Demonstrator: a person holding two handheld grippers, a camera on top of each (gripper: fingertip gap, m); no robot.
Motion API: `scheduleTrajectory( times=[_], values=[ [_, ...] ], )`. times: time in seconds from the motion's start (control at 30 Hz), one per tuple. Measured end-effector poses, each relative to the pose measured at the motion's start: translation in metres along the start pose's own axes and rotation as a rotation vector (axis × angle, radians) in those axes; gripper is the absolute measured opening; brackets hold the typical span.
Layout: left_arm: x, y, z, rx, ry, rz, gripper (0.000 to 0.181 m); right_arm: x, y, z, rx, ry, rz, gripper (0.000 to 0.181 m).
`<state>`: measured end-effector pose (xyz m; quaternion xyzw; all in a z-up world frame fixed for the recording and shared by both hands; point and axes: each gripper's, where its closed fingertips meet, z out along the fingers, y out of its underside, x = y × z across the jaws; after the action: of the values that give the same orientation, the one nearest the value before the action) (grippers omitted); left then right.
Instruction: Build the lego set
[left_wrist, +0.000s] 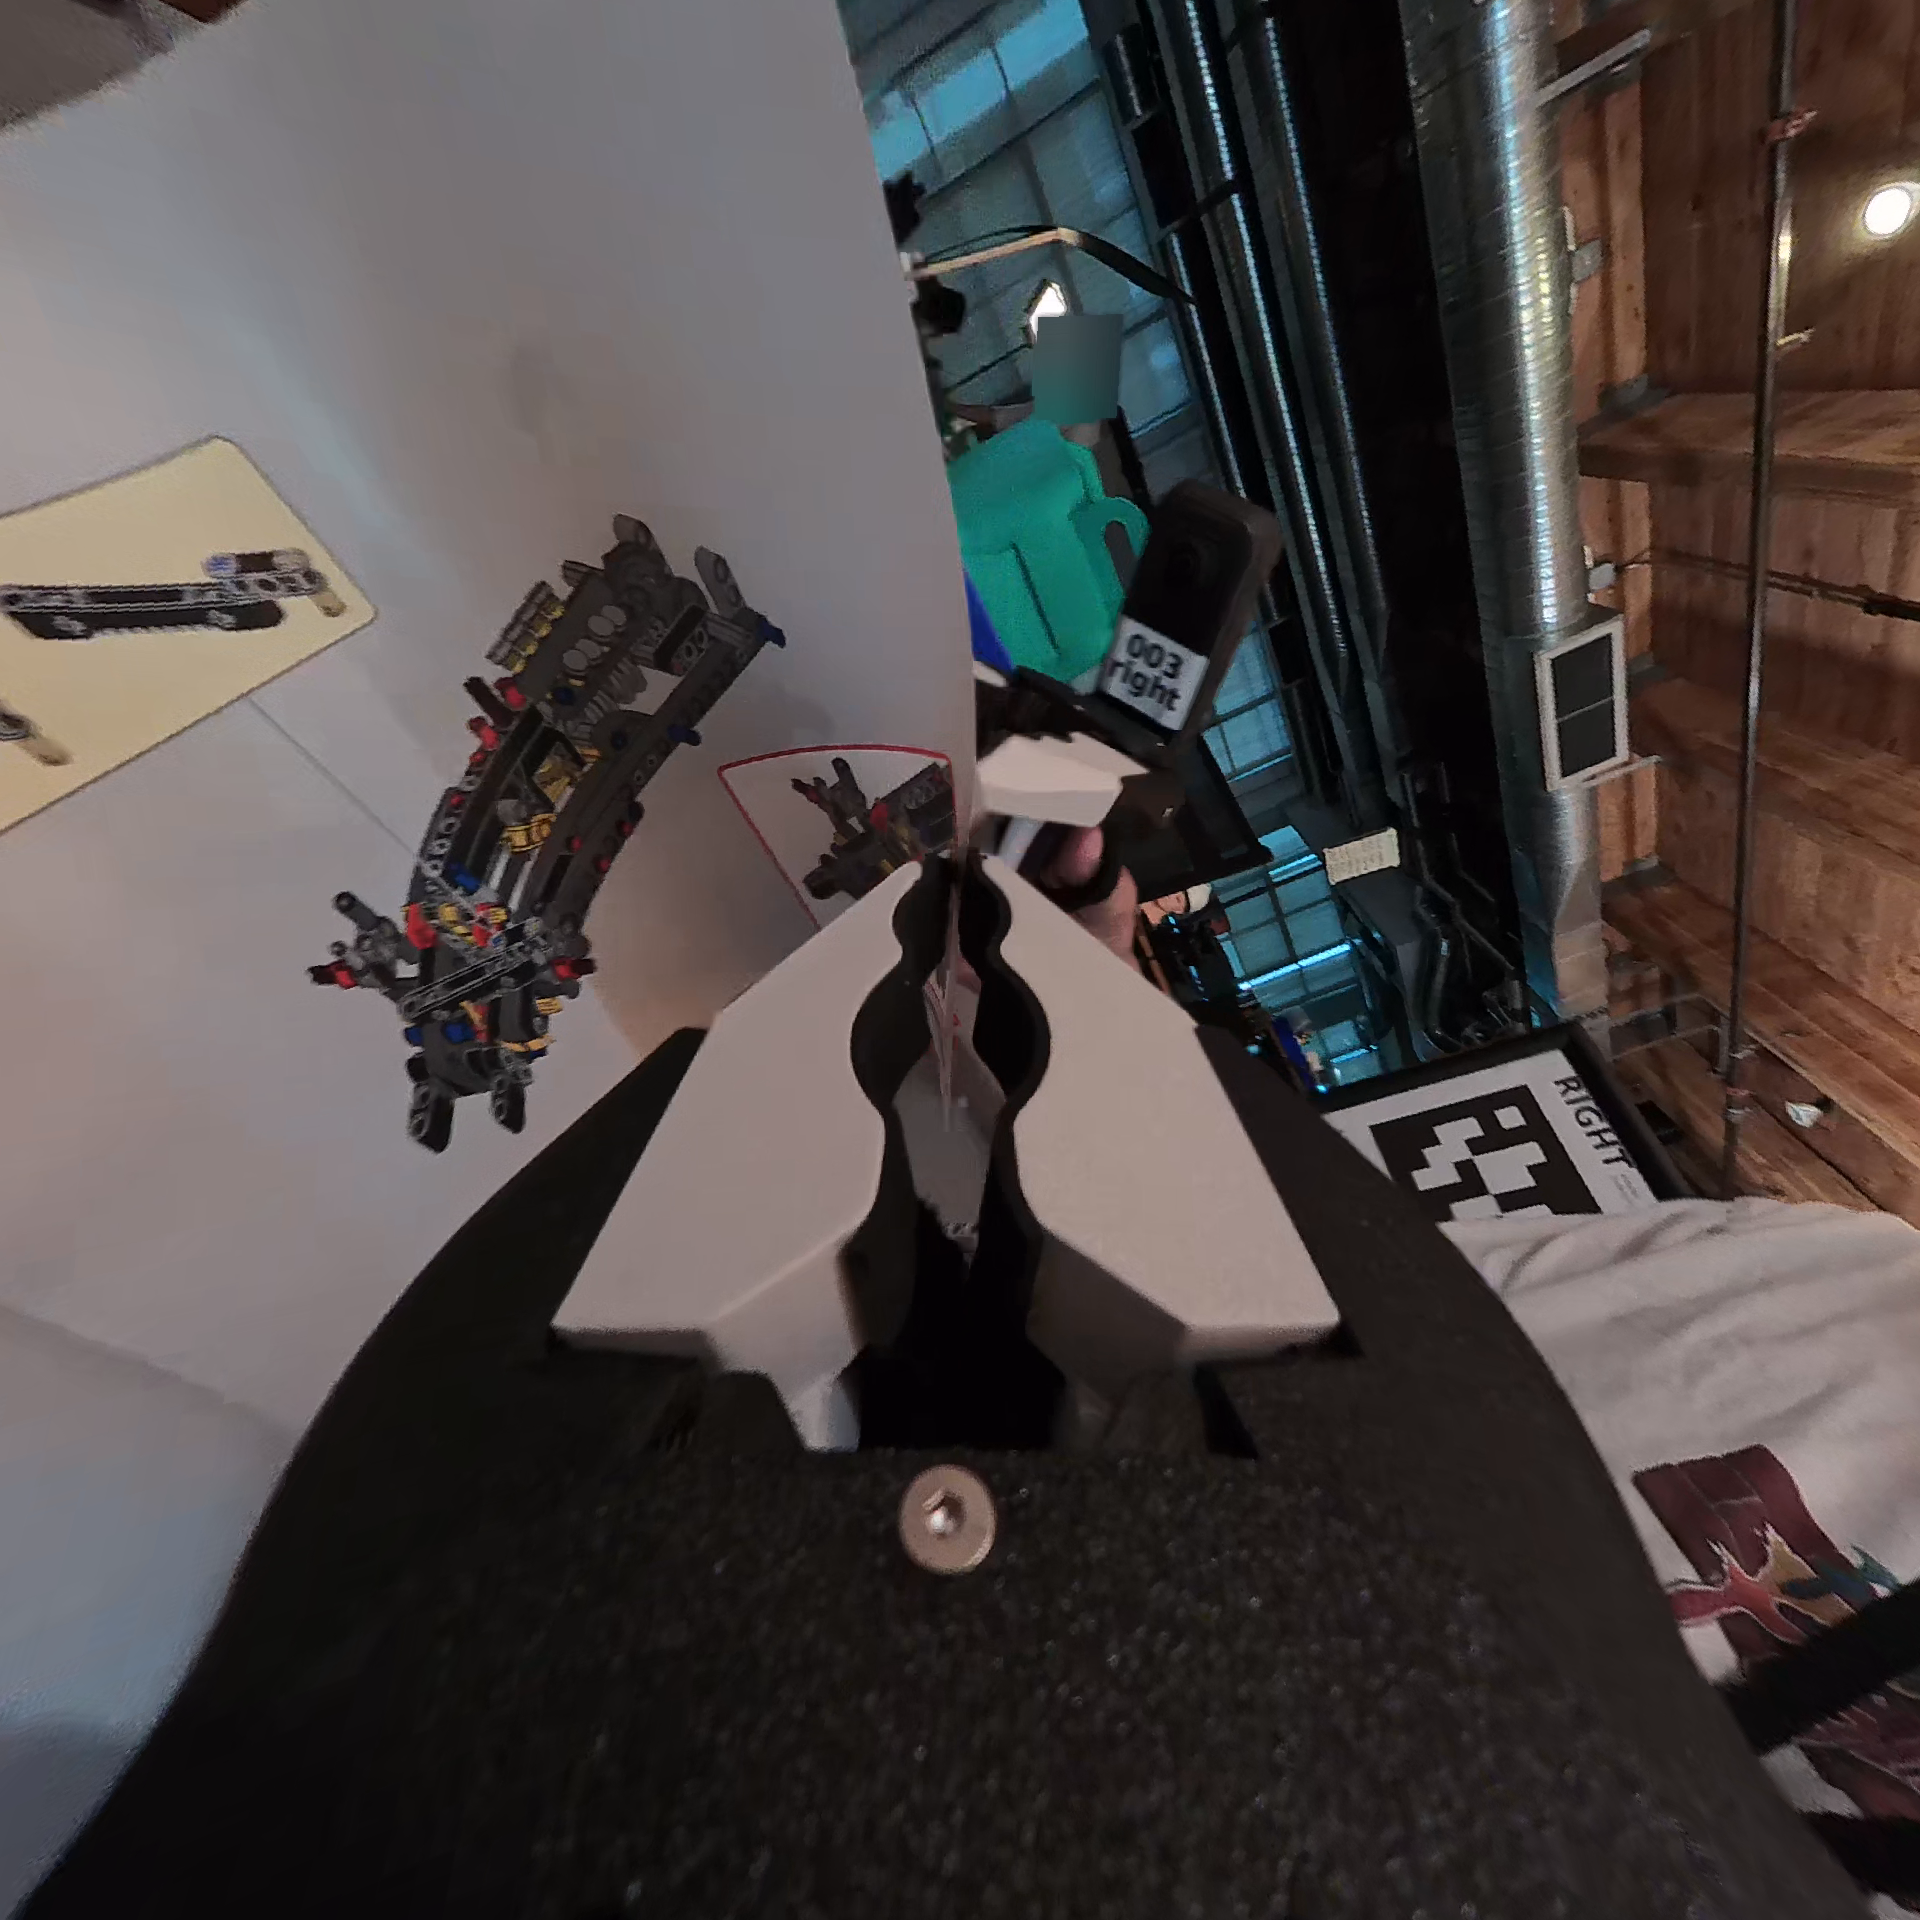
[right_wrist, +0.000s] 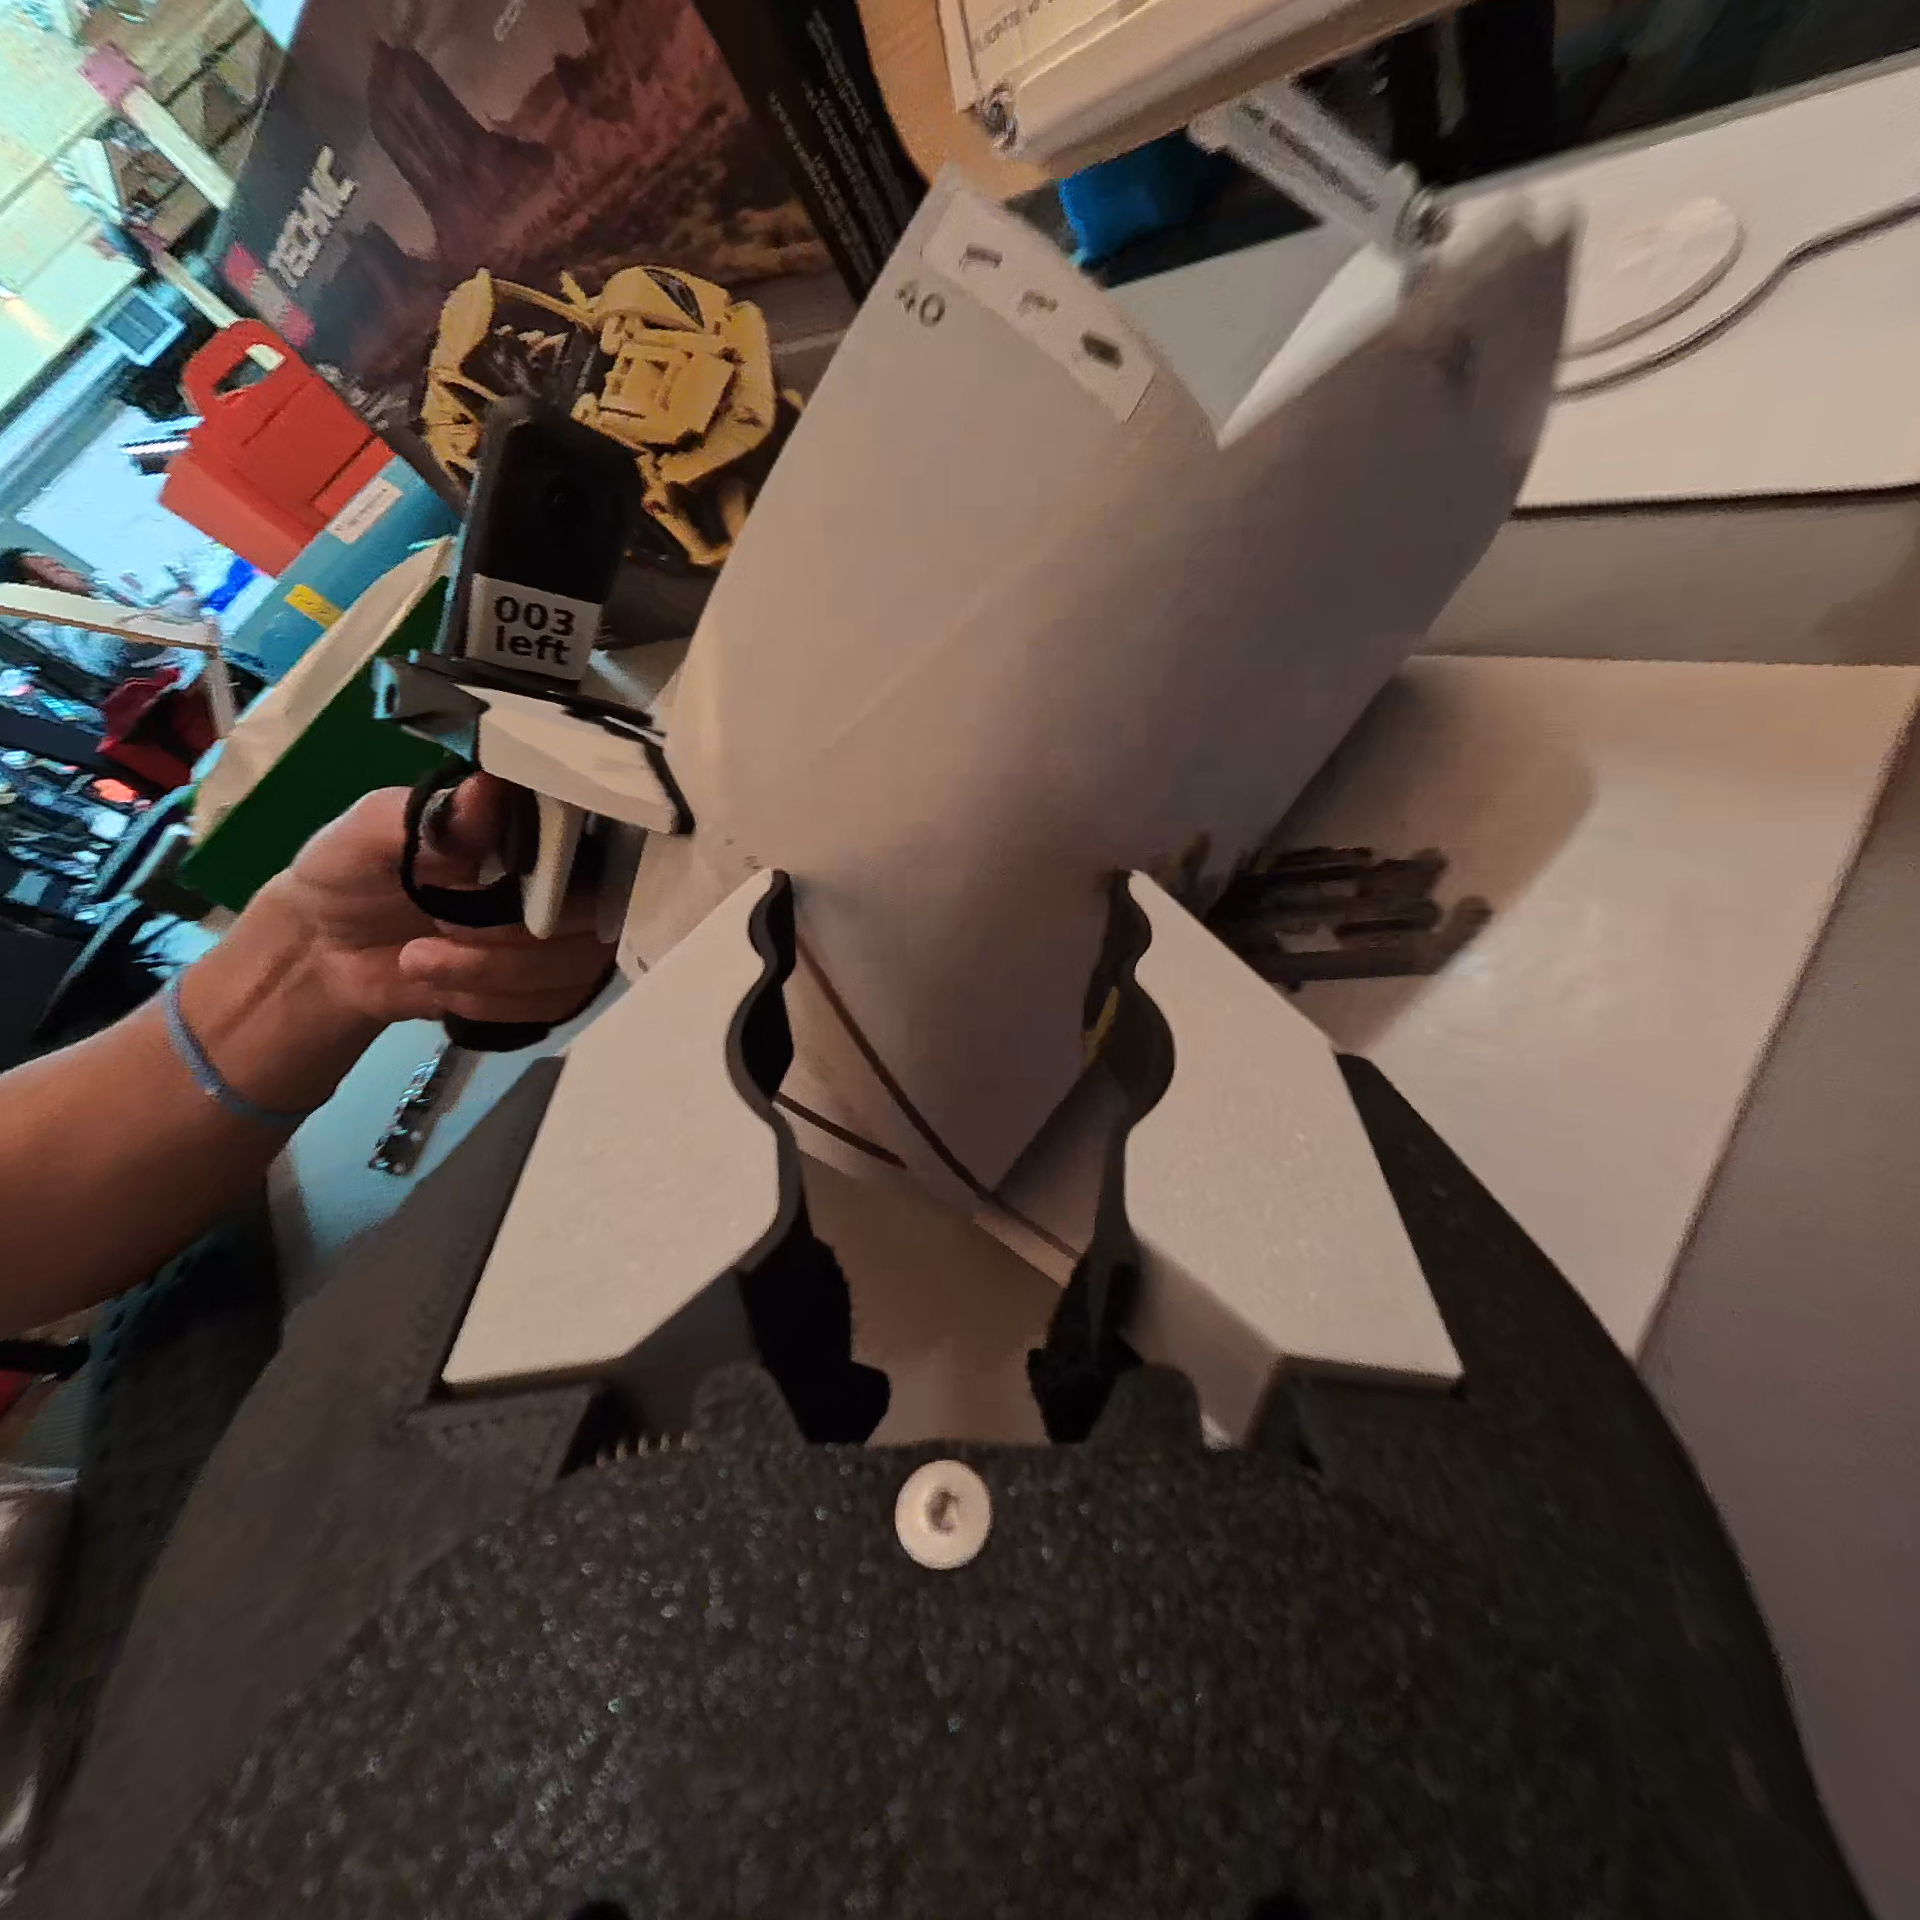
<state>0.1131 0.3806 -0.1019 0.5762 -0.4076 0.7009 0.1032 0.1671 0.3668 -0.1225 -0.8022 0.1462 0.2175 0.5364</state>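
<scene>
The lego instruction booklet's white page (left_wrist: 520, 312) stands lifted, with a printed picture of the dark model (left_wrist: 540, 821) on it. My left gripper (left_wrist: 951, 873) is shut on this page's edge, which runs thin between the pads. In the right wrist view the same page (right_wrist: 987, 623) curls up between the fingers of my right gripper (right_wrist: 951, 883), whose jaws stand wide apart, so it is open. The left gripper (right_wrist: 665, 800) pinches the page's left edge there. The right gripper (left_wrist: 1049, 795) shows just behind the page edge in the left wrist view.
The open booklet's lower page (right_wrist: 1558, 883) lies flat on the table with a dark printed picture (right_wrist: 1340, 914). A yellow lego model (right_wrist: 623, 364), a red carton (right_wrist: 270, 447) and a dark set box (right_wrist: 520, 135) stand behind. A person in a green top (left_wrist: 1029, 561) is far off.
</scene>
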Motion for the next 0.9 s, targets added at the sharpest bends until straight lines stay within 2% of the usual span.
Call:
scheduleTrajectory(
  times=[0.17, 0.23, 0.3, 0.37, 0.5, 0.6, 0.67, 0.77, 0.9],
  values=[
    [-0.017, -0.002, -0.030, 0.017, -0.142, -0.018, 0.000, 0.005, -0.026, -0.036, 0.093, 0.204, -0.176, 0.060],
    [-0.021, 0.001, -0.053, 0.010, -0.205, -0.009, 0.000, 0.003, -0.032, -0.046, 0.101, 0.288, -0.254, 0.056],
    [-0.024, 0.005, -0.086, 0.010, -0.286, 0.011, 0.000, -0.002, -0.028, -0.046, 0.046, 0.313, -0.298, 0.047],
    [-0.026, 0.009, -0.126, 0.022, -0.369, 0.017, 0.000, -0.009, -0.013, -0.035, -0.046, 0.267, -0.306, 0.046],
    [-0.022, 0.017, -0.204, 0.038, -0.507, 0.020, 0.000, -0.026, 0.041, 0.006, -0.337, 0.098, -0.283, 0.048],
    [-0.019, 0.025, -0.248, 0.047, -0.597, 0.026, 0.000, -0.054, 0.057, 0.037, -0.392, -0.032, -0.284, 0.047],
    [-0.019, 0.032, -0.271, 0.045, -0.652, 0.024, 0.000, -0.074, 0.062, 0.054, -0.406, -0.123, -0.281, 0.046],
    [-0.022, 0.042, -0.292, 0.048, -0.693, 0.007, 0.000, -0.087, 0.063, 0.073, -0.413, -0.171, -0.313, 0.040],
    [-0.032, 0.052, -0.306, 0.040, -0.733, 0.001, 0.000, -0.087, 0.064, 0.095, -0.417, -0.134, -0.461, 0.028]
  ],
)
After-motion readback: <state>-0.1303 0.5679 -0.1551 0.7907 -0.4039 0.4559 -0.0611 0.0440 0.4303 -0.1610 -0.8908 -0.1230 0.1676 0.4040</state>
